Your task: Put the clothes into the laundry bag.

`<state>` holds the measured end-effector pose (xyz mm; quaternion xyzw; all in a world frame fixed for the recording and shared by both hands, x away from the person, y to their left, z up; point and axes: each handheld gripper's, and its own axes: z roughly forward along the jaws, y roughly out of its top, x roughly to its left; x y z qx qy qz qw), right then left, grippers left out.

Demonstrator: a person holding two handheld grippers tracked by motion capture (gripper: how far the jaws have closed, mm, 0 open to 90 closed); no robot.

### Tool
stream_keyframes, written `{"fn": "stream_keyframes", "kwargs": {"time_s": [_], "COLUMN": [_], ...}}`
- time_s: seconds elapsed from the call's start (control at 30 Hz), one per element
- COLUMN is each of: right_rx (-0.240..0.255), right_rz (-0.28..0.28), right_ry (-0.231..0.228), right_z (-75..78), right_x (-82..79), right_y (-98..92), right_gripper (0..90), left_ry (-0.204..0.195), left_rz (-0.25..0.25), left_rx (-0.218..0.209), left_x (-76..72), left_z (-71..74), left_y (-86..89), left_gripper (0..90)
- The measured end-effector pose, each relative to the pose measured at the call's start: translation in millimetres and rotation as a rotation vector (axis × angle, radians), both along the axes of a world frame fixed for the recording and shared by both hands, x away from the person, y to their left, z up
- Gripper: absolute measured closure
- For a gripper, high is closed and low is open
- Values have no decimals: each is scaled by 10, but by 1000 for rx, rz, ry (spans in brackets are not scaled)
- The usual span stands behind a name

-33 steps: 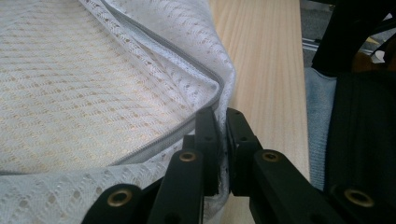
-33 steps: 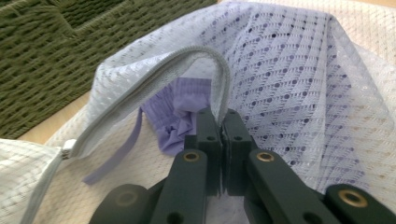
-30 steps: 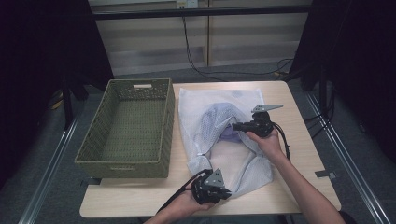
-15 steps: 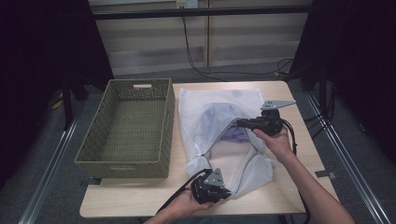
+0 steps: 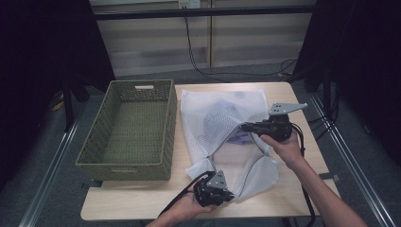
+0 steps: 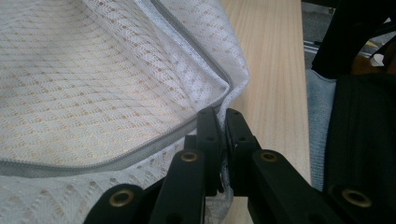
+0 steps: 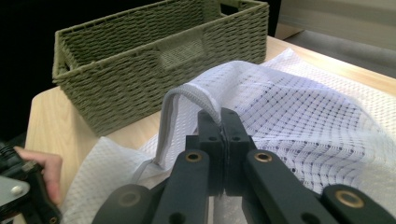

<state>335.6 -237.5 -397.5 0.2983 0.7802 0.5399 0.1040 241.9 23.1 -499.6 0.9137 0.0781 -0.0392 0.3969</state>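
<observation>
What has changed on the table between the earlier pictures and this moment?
The right hand-held gripper, shut on the zipper edge of the white mesh laundry bag, has lifted that edge higher and pulled the opening wider. The left hand-held gripper stayed in place, shut on the bag's near corner. The green wicker basket and the purple item inside the bag have not moved.

Inventory, as found:
- Mesh laundry bag [image 5: 222, 118], white, zippered: one, its edge pinched between the fingers of both grippers.
- Purple item [image 5: 238, 137] inside the bag: one.
- Woven basket [image 5: 127, 130], green: one, well apart from either gripper's fingers.
- Table [image 5: 142, 201], wooden: one.
- Grippers: two, left gripper [image 5: 227, 195] and right gripper [image 5: 245, 126].
</observation>
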Motion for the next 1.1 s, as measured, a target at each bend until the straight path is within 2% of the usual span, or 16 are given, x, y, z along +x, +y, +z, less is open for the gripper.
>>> {"fn": "stream_keyframes", "kwargs": {"time_s": [0.27, 0.53, 0.6, 0.77, 0.83, 1.1], "right_rx": [-50, -94, -107, -146, -139, -168], "right_rz": [52, 78, 86, 100, 103, 106], "right_ry": [9, 55, 67, 92, 106, 144], "right_z": [-53, -241, -293, -419, -468, -665], "right_x": [-175, -323, -363, -449, -469, -441], "right_y": [69, 41, 24, -12, -30, 10], "right_gripper": [896, 896, 896, 896, 895, 891], "left_ry": [-1, -3, 2, 8, 6, -2], "left_rz": [11, 11, 6, 7, 7, 9], "left_rx": [-3, 0, 13, 7, 8, 1], "left_x": [-9, -1, 8, 10, 8, 2], "left_z": [-4, -1, 6, 3, 3, 0], "left_y": [-4, -3, 0, -1, -3, -8], "left_gripper": [866, 866, 868, 869, 869, 868]}}
